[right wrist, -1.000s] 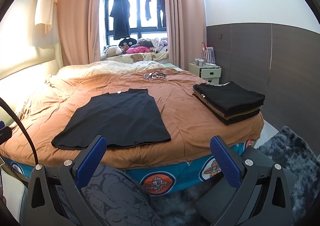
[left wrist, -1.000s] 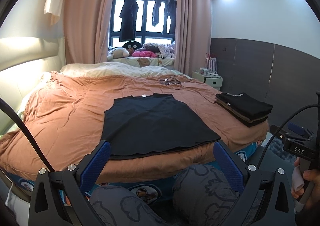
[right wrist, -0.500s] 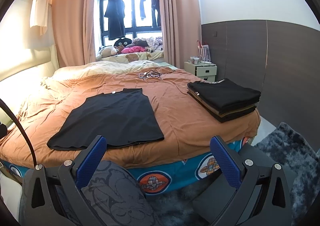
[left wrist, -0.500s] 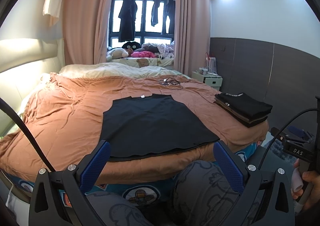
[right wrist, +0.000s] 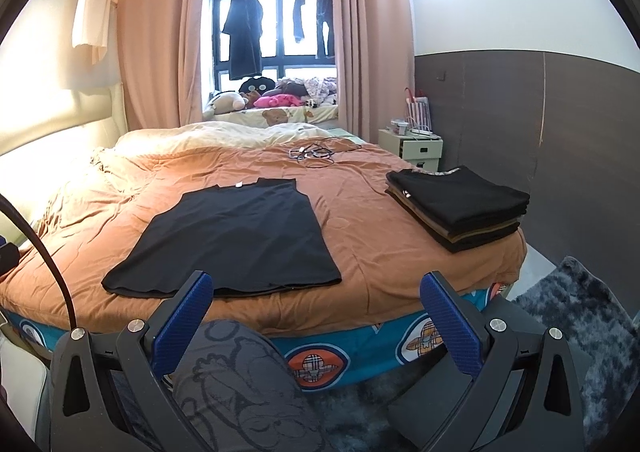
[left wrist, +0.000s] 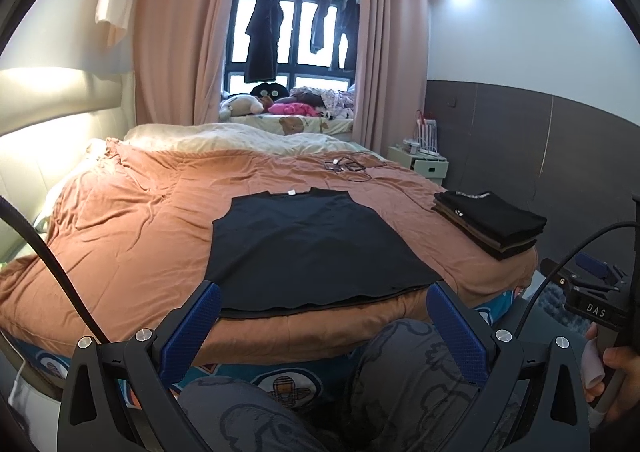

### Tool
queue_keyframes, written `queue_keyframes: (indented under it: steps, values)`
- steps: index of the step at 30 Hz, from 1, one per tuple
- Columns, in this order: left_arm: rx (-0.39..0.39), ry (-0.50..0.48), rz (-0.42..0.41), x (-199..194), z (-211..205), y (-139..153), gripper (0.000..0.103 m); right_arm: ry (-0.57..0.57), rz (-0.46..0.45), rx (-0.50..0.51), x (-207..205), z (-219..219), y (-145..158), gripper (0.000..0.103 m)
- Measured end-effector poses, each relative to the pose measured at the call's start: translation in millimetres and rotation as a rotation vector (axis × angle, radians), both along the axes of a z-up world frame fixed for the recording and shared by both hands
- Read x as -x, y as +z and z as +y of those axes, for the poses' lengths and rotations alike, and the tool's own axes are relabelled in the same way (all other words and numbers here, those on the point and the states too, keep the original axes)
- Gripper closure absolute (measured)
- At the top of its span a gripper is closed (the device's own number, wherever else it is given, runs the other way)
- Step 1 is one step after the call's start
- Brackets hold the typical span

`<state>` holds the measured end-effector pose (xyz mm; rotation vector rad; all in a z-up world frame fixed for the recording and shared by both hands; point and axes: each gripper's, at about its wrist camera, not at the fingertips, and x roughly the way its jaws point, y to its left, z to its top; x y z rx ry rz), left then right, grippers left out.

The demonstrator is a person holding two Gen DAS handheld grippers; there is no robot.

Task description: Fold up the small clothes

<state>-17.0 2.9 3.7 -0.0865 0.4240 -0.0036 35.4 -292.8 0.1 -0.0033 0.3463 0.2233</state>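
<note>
A black sleeveless top lies flat on the orange bed cover, collar toward the window; it also shows in the right wrist view. A stack of folded dark clothes sits at the bed's right edge, seen too in the right wrist view. My left gripper is open and empty, held before the bed's near edge, just short of the top's hem. My right gripper is open and empty, also short of the bed, to the right of the top.
The person's patterned knees are below the grippers. Cables lie on the far part of the bed. A bedside cabinet stands at the right wall. A grey rug covers the floor at the right.
Both grippers have risen slightly and tilted; the bed sits a little lower in the views. The black top and the folded stack have not moved.
</note>
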Motion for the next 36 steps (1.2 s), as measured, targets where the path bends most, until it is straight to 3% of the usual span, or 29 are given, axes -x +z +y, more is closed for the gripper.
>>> queue_keyframes:
  steps: [15, 22, 27, 33, 36]
  values:
    - [-0.008, 0.008, 0.002, 0, 13, -3, 0.0, -0.029, 0.048, 0.007, -21, 8, -3, 0.0]
    - [-0.007, 0.08, 0.013, -14, 23, -4, 0.0, -0.05, 0.028, 0.026, -24, 22, 0, 0.0]
    - [-0.059, 0.156, 0.059, -33, 32, -16, 0.0, -0.057, 0.051, 0.018, -42, 21, -7, 0.0]
    - [0.042, 0.086, 0.109, -61, 61, -38, 0.0, -0.022, 0.152, 0.018, -84, 23, -18, 0.0]
    - [0.059, 0.11, 0.133, -80, 77, -50, 0.0, -0.004, 0.174, 0.009, -108, 21, -17, 0.0]
